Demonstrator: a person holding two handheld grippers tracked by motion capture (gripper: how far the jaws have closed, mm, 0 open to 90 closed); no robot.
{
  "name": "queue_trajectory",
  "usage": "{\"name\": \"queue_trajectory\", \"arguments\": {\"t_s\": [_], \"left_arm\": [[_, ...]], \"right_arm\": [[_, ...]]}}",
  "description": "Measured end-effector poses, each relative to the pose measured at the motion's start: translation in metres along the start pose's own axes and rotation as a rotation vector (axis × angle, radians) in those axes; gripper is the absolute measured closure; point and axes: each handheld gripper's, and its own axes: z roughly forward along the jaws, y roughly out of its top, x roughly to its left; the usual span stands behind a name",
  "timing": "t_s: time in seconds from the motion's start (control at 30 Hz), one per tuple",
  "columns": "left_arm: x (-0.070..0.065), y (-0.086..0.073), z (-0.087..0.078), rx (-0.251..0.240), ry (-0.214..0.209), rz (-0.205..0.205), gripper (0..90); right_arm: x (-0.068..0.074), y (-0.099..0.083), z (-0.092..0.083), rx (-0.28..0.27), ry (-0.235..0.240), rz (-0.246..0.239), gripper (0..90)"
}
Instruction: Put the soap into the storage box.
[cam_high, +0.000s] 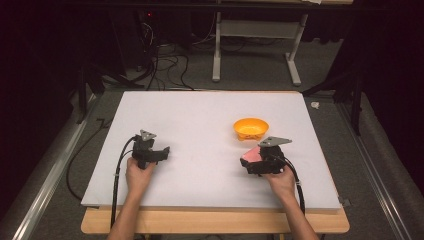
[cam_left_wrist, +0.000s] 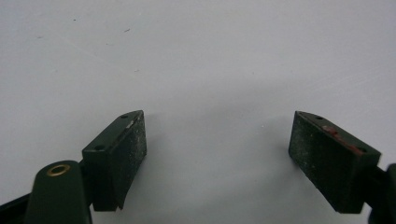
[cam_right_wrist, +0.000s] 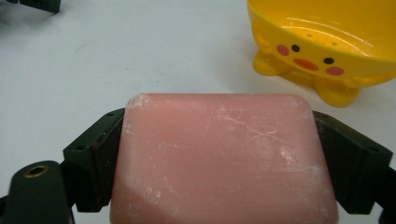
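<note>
A pink rounded block like a bar of soap (cam_right_wrist: 219, 158) sits clamped between the jaws of my right gripper (cam_right_wrist: 219, 154), which is shut on it. In the high view the right gripper (cam_high: 260, 159) holds the pink block (cam_high: 251, 155) just in front of a yellow duck-faced bowl (cam_high: 250, 128). That bowl (cam_right_wrist: 327, 42) stands close ahead and to the right in the right gripper view. My left gripper (cam_high: 162, 152) rests at the table's left, and its jaws (cam_left_wrist: 217, 154) stand wide open over bare white surface.
The white board (cam_high: 200, 120) lies on a wooden table (cam_high: 210, 221). Cables trail from both grippers off the front edge. Beyond the table stand a desk frame (cam_high: 255, 45) and floor cables (cam_high: 165, 65).
</note>
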Motion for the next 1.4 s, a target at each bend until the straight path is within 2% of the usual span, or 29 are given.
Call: {"name": "queue_trajectory", "arguments": {"t_s": [0.5, 1.0, 1.4], "left_arm": [[0.0, 0.0, 0.0, 0.0, 0.001, 0.001, 19.6], [0.0, 0.0, 0.0, 0.0, 0.0, 0.0, 19.6], [0.0, 0.0, 0.0, -0.002, 0.001, -0.005, 19.2]], "right_arm": [[-0.012, -0.002, -0.019, -0.043, -0.018, 0.051, 13.6], [-0.016, 0.008, -0.029, -0.071, -0.041, 0.045, 13.6], [-0.021, 0.022, -0.03, -0.068, -0.029, 0.048, 13.6]]}}
